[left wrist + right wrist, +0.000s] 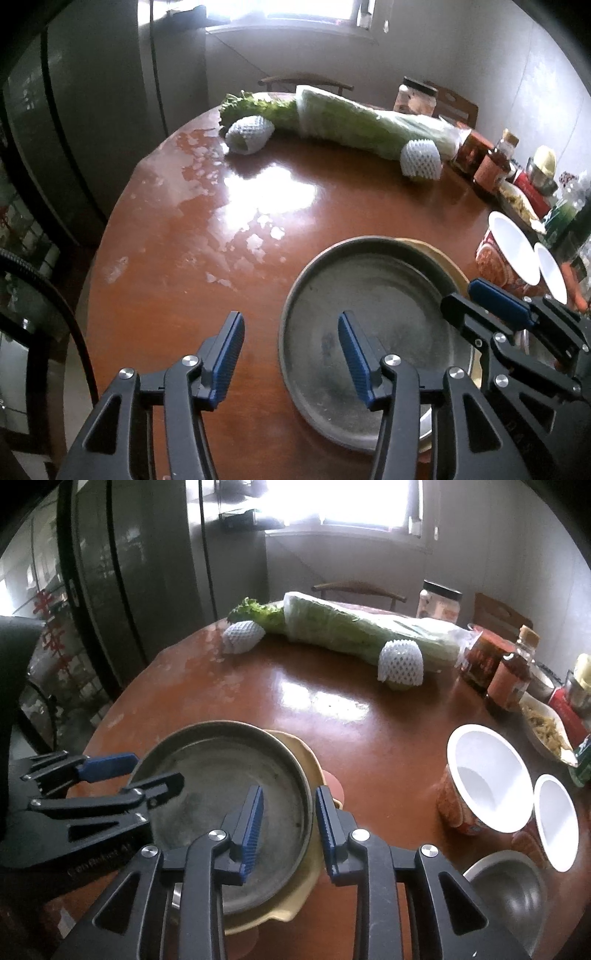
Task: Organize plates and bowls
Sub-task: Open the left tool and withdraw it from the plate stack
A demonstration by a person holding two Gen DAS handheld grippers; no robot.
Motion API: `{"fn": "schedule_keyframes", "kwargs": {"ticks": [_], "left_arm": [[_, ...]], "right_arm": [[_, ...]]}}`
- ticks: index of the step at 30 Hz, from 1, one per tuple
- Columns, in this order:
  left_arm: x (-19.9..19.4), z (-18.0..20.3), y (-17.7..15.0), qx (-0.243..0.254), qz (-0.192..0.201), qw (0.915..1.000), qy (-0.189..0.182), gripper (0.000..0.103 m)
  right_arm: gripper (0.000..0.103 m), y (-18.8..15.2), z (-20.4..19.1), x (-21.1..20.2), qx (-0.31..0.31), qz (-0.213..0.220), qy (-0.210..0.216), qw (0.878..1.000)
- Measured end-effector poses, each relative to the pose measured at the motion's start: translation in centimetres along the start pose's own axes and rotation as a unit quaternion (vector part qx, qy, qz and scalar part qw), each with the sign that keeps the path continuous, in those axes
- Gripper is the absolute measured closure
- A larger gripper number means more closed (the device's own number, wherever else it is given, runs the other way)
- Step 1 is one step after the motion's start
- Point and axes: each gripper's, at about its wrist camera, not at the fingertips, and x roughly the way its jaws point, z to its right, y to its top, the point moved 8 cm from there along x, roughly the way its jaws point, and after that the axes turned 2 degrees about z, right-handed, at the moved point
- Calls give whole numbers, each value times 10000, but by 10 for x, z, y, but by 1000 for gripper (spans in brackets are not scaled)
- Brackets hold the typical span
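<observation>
Twice straddling the same grey metal plate (369, 295), once from each side. Lying stacked on a cream-yellow plate (295, 746), near the front edge of the round brown counter (184, 258). Holding the left claw (290, 321) spread wide across the grey plate's left rim, one blue pad hanging over the plate's flat inside and the other over bare counter just beside it; gripping nothing, with clear daylight showing on both sides of the rim. Holding the right claw (289, 794) parted less widely across the opposite rim, its inner pad hovering over the plate's inside and its outer pad reaching past the rim, over the yellow plate's exposed edge; likewise not pinching, with a gap showing between pads and metal. Pointing both claws inward over the same plate, fingertips well apart from each other across its width. Peeking out beneath the stack, a sliver of something pale and shiny, too hidden to name. Standing to the right of the stack, well clear of either claw, two red paper cups with white insides, the larger cup (484, 775) just beside the smaller cup (556, 819). Sitting nearer the front right edge, a steel bowl (506, 890). Lying across the far side of the counter, a wrapped cabbage (351, 631) with two white foam-netted fruits (400, 661) just beside it.
</observation>
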Motion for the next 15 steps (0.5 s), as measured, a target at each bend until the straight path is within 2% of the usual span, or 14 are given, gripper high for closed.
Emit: {"fn": "schedule_keyframes", "kwargs": {"ticks": [6,10,15], "left_arm": [[-9,-4,3,-8,125,9999,40,50],[-18,0,4,-19,253,9997,-68,50],[-27,8,3,80,321,9994,-76,49]], "right_arm": [[68,4,1,-9,-5,106,-61,9999],[59,4,2,-17,33,189,-59,9998],[58,5,6,-29,94,288,-96,9995]]}}
